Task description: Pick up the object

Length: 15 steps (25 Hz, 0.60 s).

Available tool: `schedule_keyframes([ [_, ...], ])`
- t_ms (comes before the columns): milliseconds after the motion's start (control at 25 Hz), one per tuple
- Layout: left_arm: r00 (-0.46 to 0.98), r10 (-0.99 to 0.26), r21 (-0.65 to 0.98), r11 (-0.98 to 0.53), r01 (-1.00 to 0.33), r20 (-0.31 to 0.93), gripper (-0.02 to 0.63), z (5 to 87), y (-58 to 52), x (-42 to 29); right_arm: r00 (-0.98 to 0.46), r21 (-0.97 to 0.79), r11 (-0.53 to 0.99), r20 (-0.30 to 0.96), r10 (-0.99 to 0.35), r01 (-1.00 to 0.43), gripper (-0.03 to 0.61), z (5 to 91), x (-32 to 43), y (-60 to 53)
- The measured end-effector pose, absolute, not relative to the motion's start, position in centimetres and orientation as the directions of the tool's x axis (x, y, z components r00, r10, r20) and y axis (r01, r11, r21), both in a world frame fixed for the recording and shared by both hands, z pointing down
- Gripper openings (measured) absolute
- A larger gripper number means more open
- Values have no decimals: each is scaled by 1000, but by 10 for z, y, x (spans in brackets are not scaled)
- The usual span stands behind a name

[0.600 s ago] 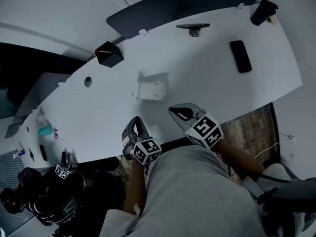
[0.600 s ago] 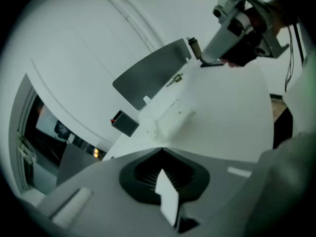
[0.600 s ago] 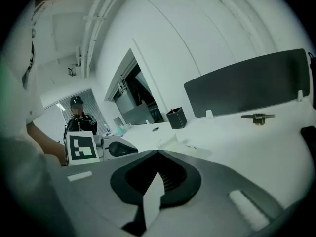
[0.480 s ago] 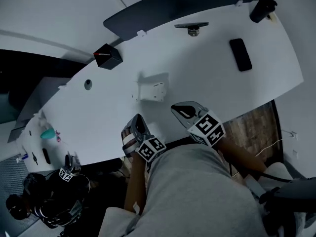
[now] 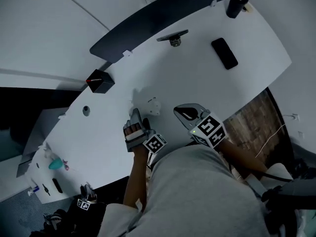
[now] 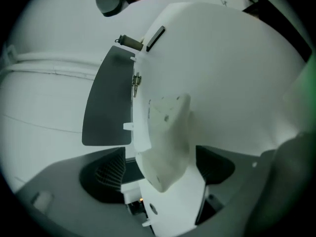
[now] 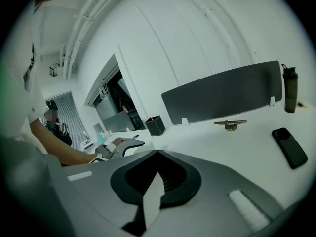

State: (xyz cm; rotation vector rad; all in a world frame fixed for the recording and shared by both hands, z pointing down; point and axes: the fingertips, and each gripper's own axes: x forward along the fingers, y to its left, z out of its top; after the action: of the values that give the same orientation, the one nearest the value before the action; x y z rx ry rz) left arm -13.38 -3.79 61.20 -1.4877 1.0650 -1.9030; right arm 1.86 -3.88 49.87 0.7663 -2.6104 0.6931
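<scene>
A small white plastic piece with holes [image 5: 152, 105] lies on the white table [image 5: 207, 88], near its front edge. In the left gripper view the piece [image 6: 167, 137] sits between the wide-apart jaws of my left gripper [image 6: 160, 171]. Both dark pads [image 6: 105, 174] stand clear of its sides, so the left gripper [image 5: 135, 121] is open around it. My right gripper [image 5: 189, 114] rests to the right of the piece, jaws shut with nothing in them [image 7: 157, 179].
A black phone [image 5: 224, 53], a dark bottle [image 5: 236, 3] and a small metal stand [image 5: 173, 36] lie at the far right. A black box [image 5: 100, 81] stands at the left by the dark divider [image 5: 148, 26]. Another person is at bottom left [image 5: 84, 206].
My left gripper has moved forward over the table edge until its open jaws straddle the white piece. The right gripper has stayed in place, shut.
</scene>
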Motion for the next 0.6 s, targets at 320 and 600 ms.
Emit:
schedule_keyframes([
  [320, -261, -765, -794, -608, -11, 589, 395, 630, -55, -126, -772, -346, 709, 452, -448, -614, 2, 497, 21, -37],
  [600, -245, -799, -815, -577, 51, 549, 206, 625, -55, -125, -777, -342, 720, 454, -436, -604, 2, 496, 12, -38],
])
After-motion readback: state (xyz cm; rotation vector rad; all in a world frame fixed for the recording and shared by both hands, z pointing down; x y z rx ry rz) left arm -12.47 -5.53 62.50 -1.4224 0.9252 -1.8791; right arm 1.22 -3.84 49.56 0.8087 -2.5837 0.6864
